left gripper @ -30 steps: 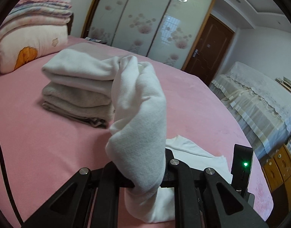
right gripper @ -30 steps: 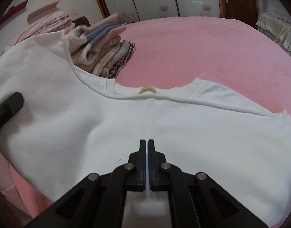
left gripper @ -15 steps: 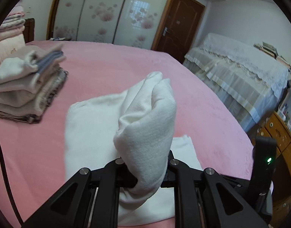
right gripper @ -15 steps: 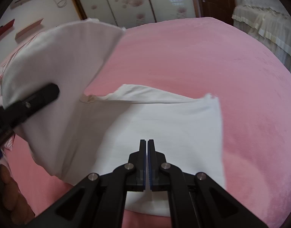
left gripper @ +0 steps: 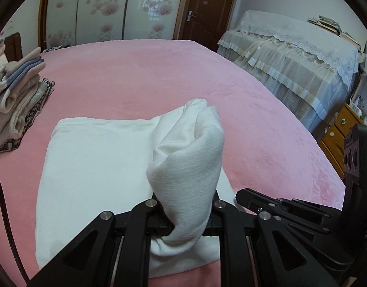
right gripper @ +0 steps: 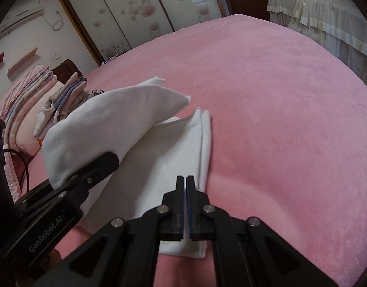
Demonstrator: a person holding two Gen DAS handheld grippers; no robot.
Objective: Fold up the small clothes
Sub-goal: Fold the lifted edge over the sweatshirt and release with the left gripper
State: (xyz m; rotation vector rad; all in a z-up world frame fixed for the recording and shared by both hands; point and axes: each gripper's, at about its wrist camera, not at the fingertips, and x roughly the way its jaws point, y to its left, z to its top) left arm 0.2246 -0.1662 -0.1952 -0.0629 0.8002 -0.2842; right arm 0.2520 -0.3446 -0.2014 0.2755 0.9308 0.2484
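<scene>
A white garment [left gripper: 92,167] lies folded on the pink bed [left gripper: 159,76]. My left gripper [left gripper: 187,201] is shut on a bunched fold of it [left gripper: 190,157], which stands up between the fingers and hides the tips. In the right wrist view that lifted flap [right gripper: 116,117] hangs over the flat layers [right gripper: 174,148], with the left gripper [right gripper: 99,167] under it. My right gripper [right gripper: 185,179] is shut on the garment's near edge, a thin white strip showing between its pads. The right gripper's body [left gripper: 286,205] sits just right of the left one.
A stack of folded clothes [left gripper: 16,110] sits on the bed to the left, also visible as the stack [right gripper: 66,95] beside piled striped bedding [right gripper: 23,100]. A lace-covered bed [left gripper: 291,55] and a wooden cabinet [left gripper: 339,129] stand past the right edge. A black cable [left gripper: 1,203] runs along the left.
Both grippers swept sideways across the bed with the cloth. The spread shirt has been doubled over into a narrow strip, and the folded stack has slid to the left of the view.
</scene>
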